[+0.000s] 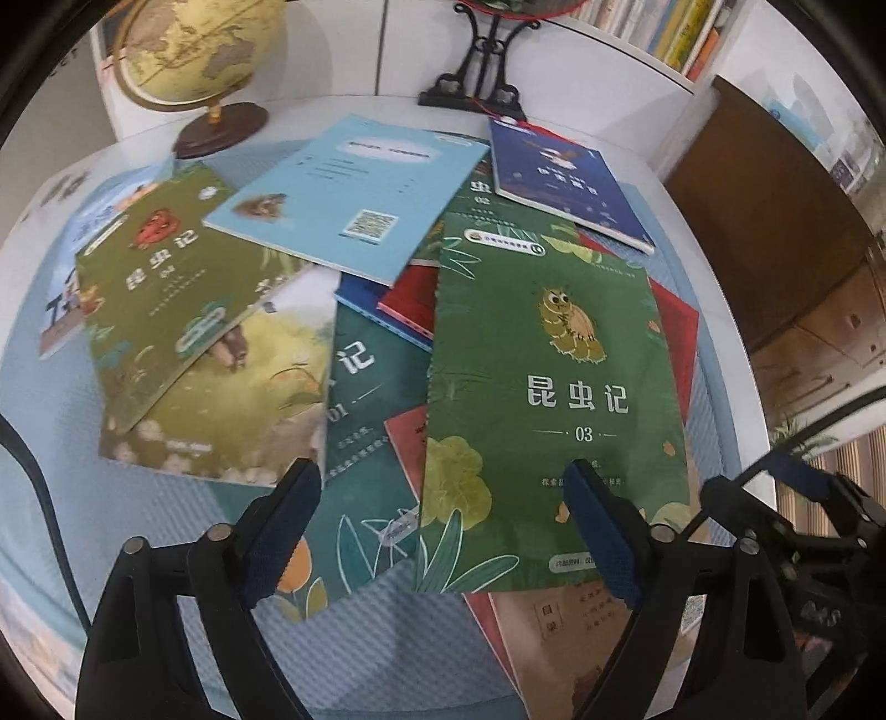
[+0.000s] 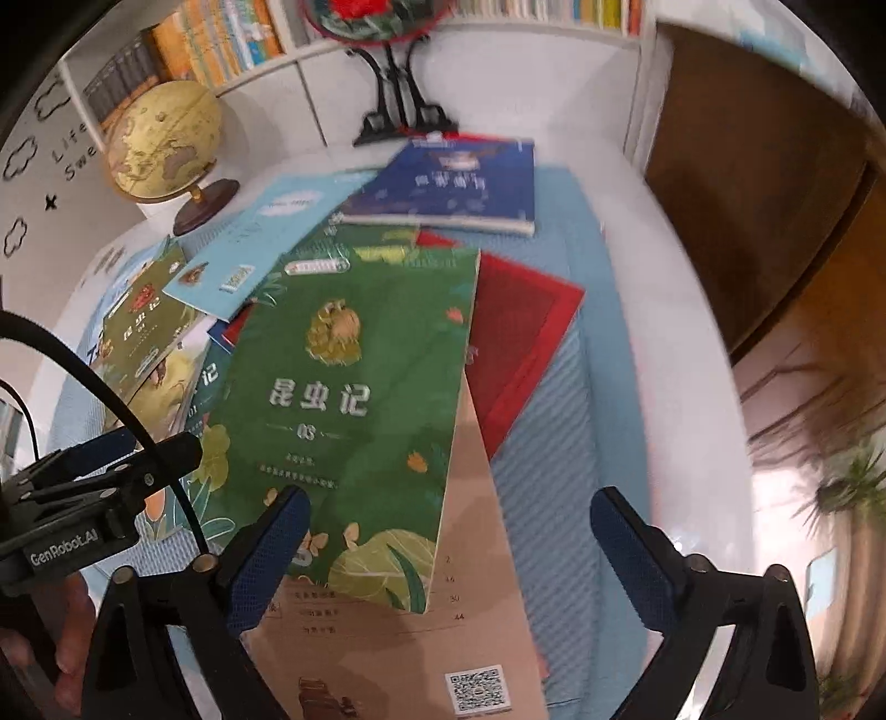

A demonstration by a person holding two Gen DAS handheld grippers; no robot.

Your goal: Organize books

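Observation:
Several thin books lie overlapping on a light-blue mat [image 1: 387, 637]. On top is a green book marked 03 [image 1: 554, 387] [image 2: 354, 399], above a tan book [image 2: 487, 554] and a red book [image 2: 526, 343]. A teal book marked 01 [image 1: 365, 443] lies to its left. My left gripper [image 1: 440, 479] hangs open just above the pile, straddling the green book's lower left corner, its right finger [image 1: 603, 531] over the cover. My right gripper [image 2: 448, 498] is open over the green book's lower right corner and the tan book. Neither holds anything.
An olive book [image 1: 166, 288], a light-blue book [image 1: 354, 188] and a dark blue book [image 1: 565, 177] lie farther back. A globe [image 1: 194, 55] and a black stand [image 1: 476, 77] are at the table's rear. Bookshelves line the wall [image 2: 221, 39]. A brown door [image 2: 747, 183] is at right.

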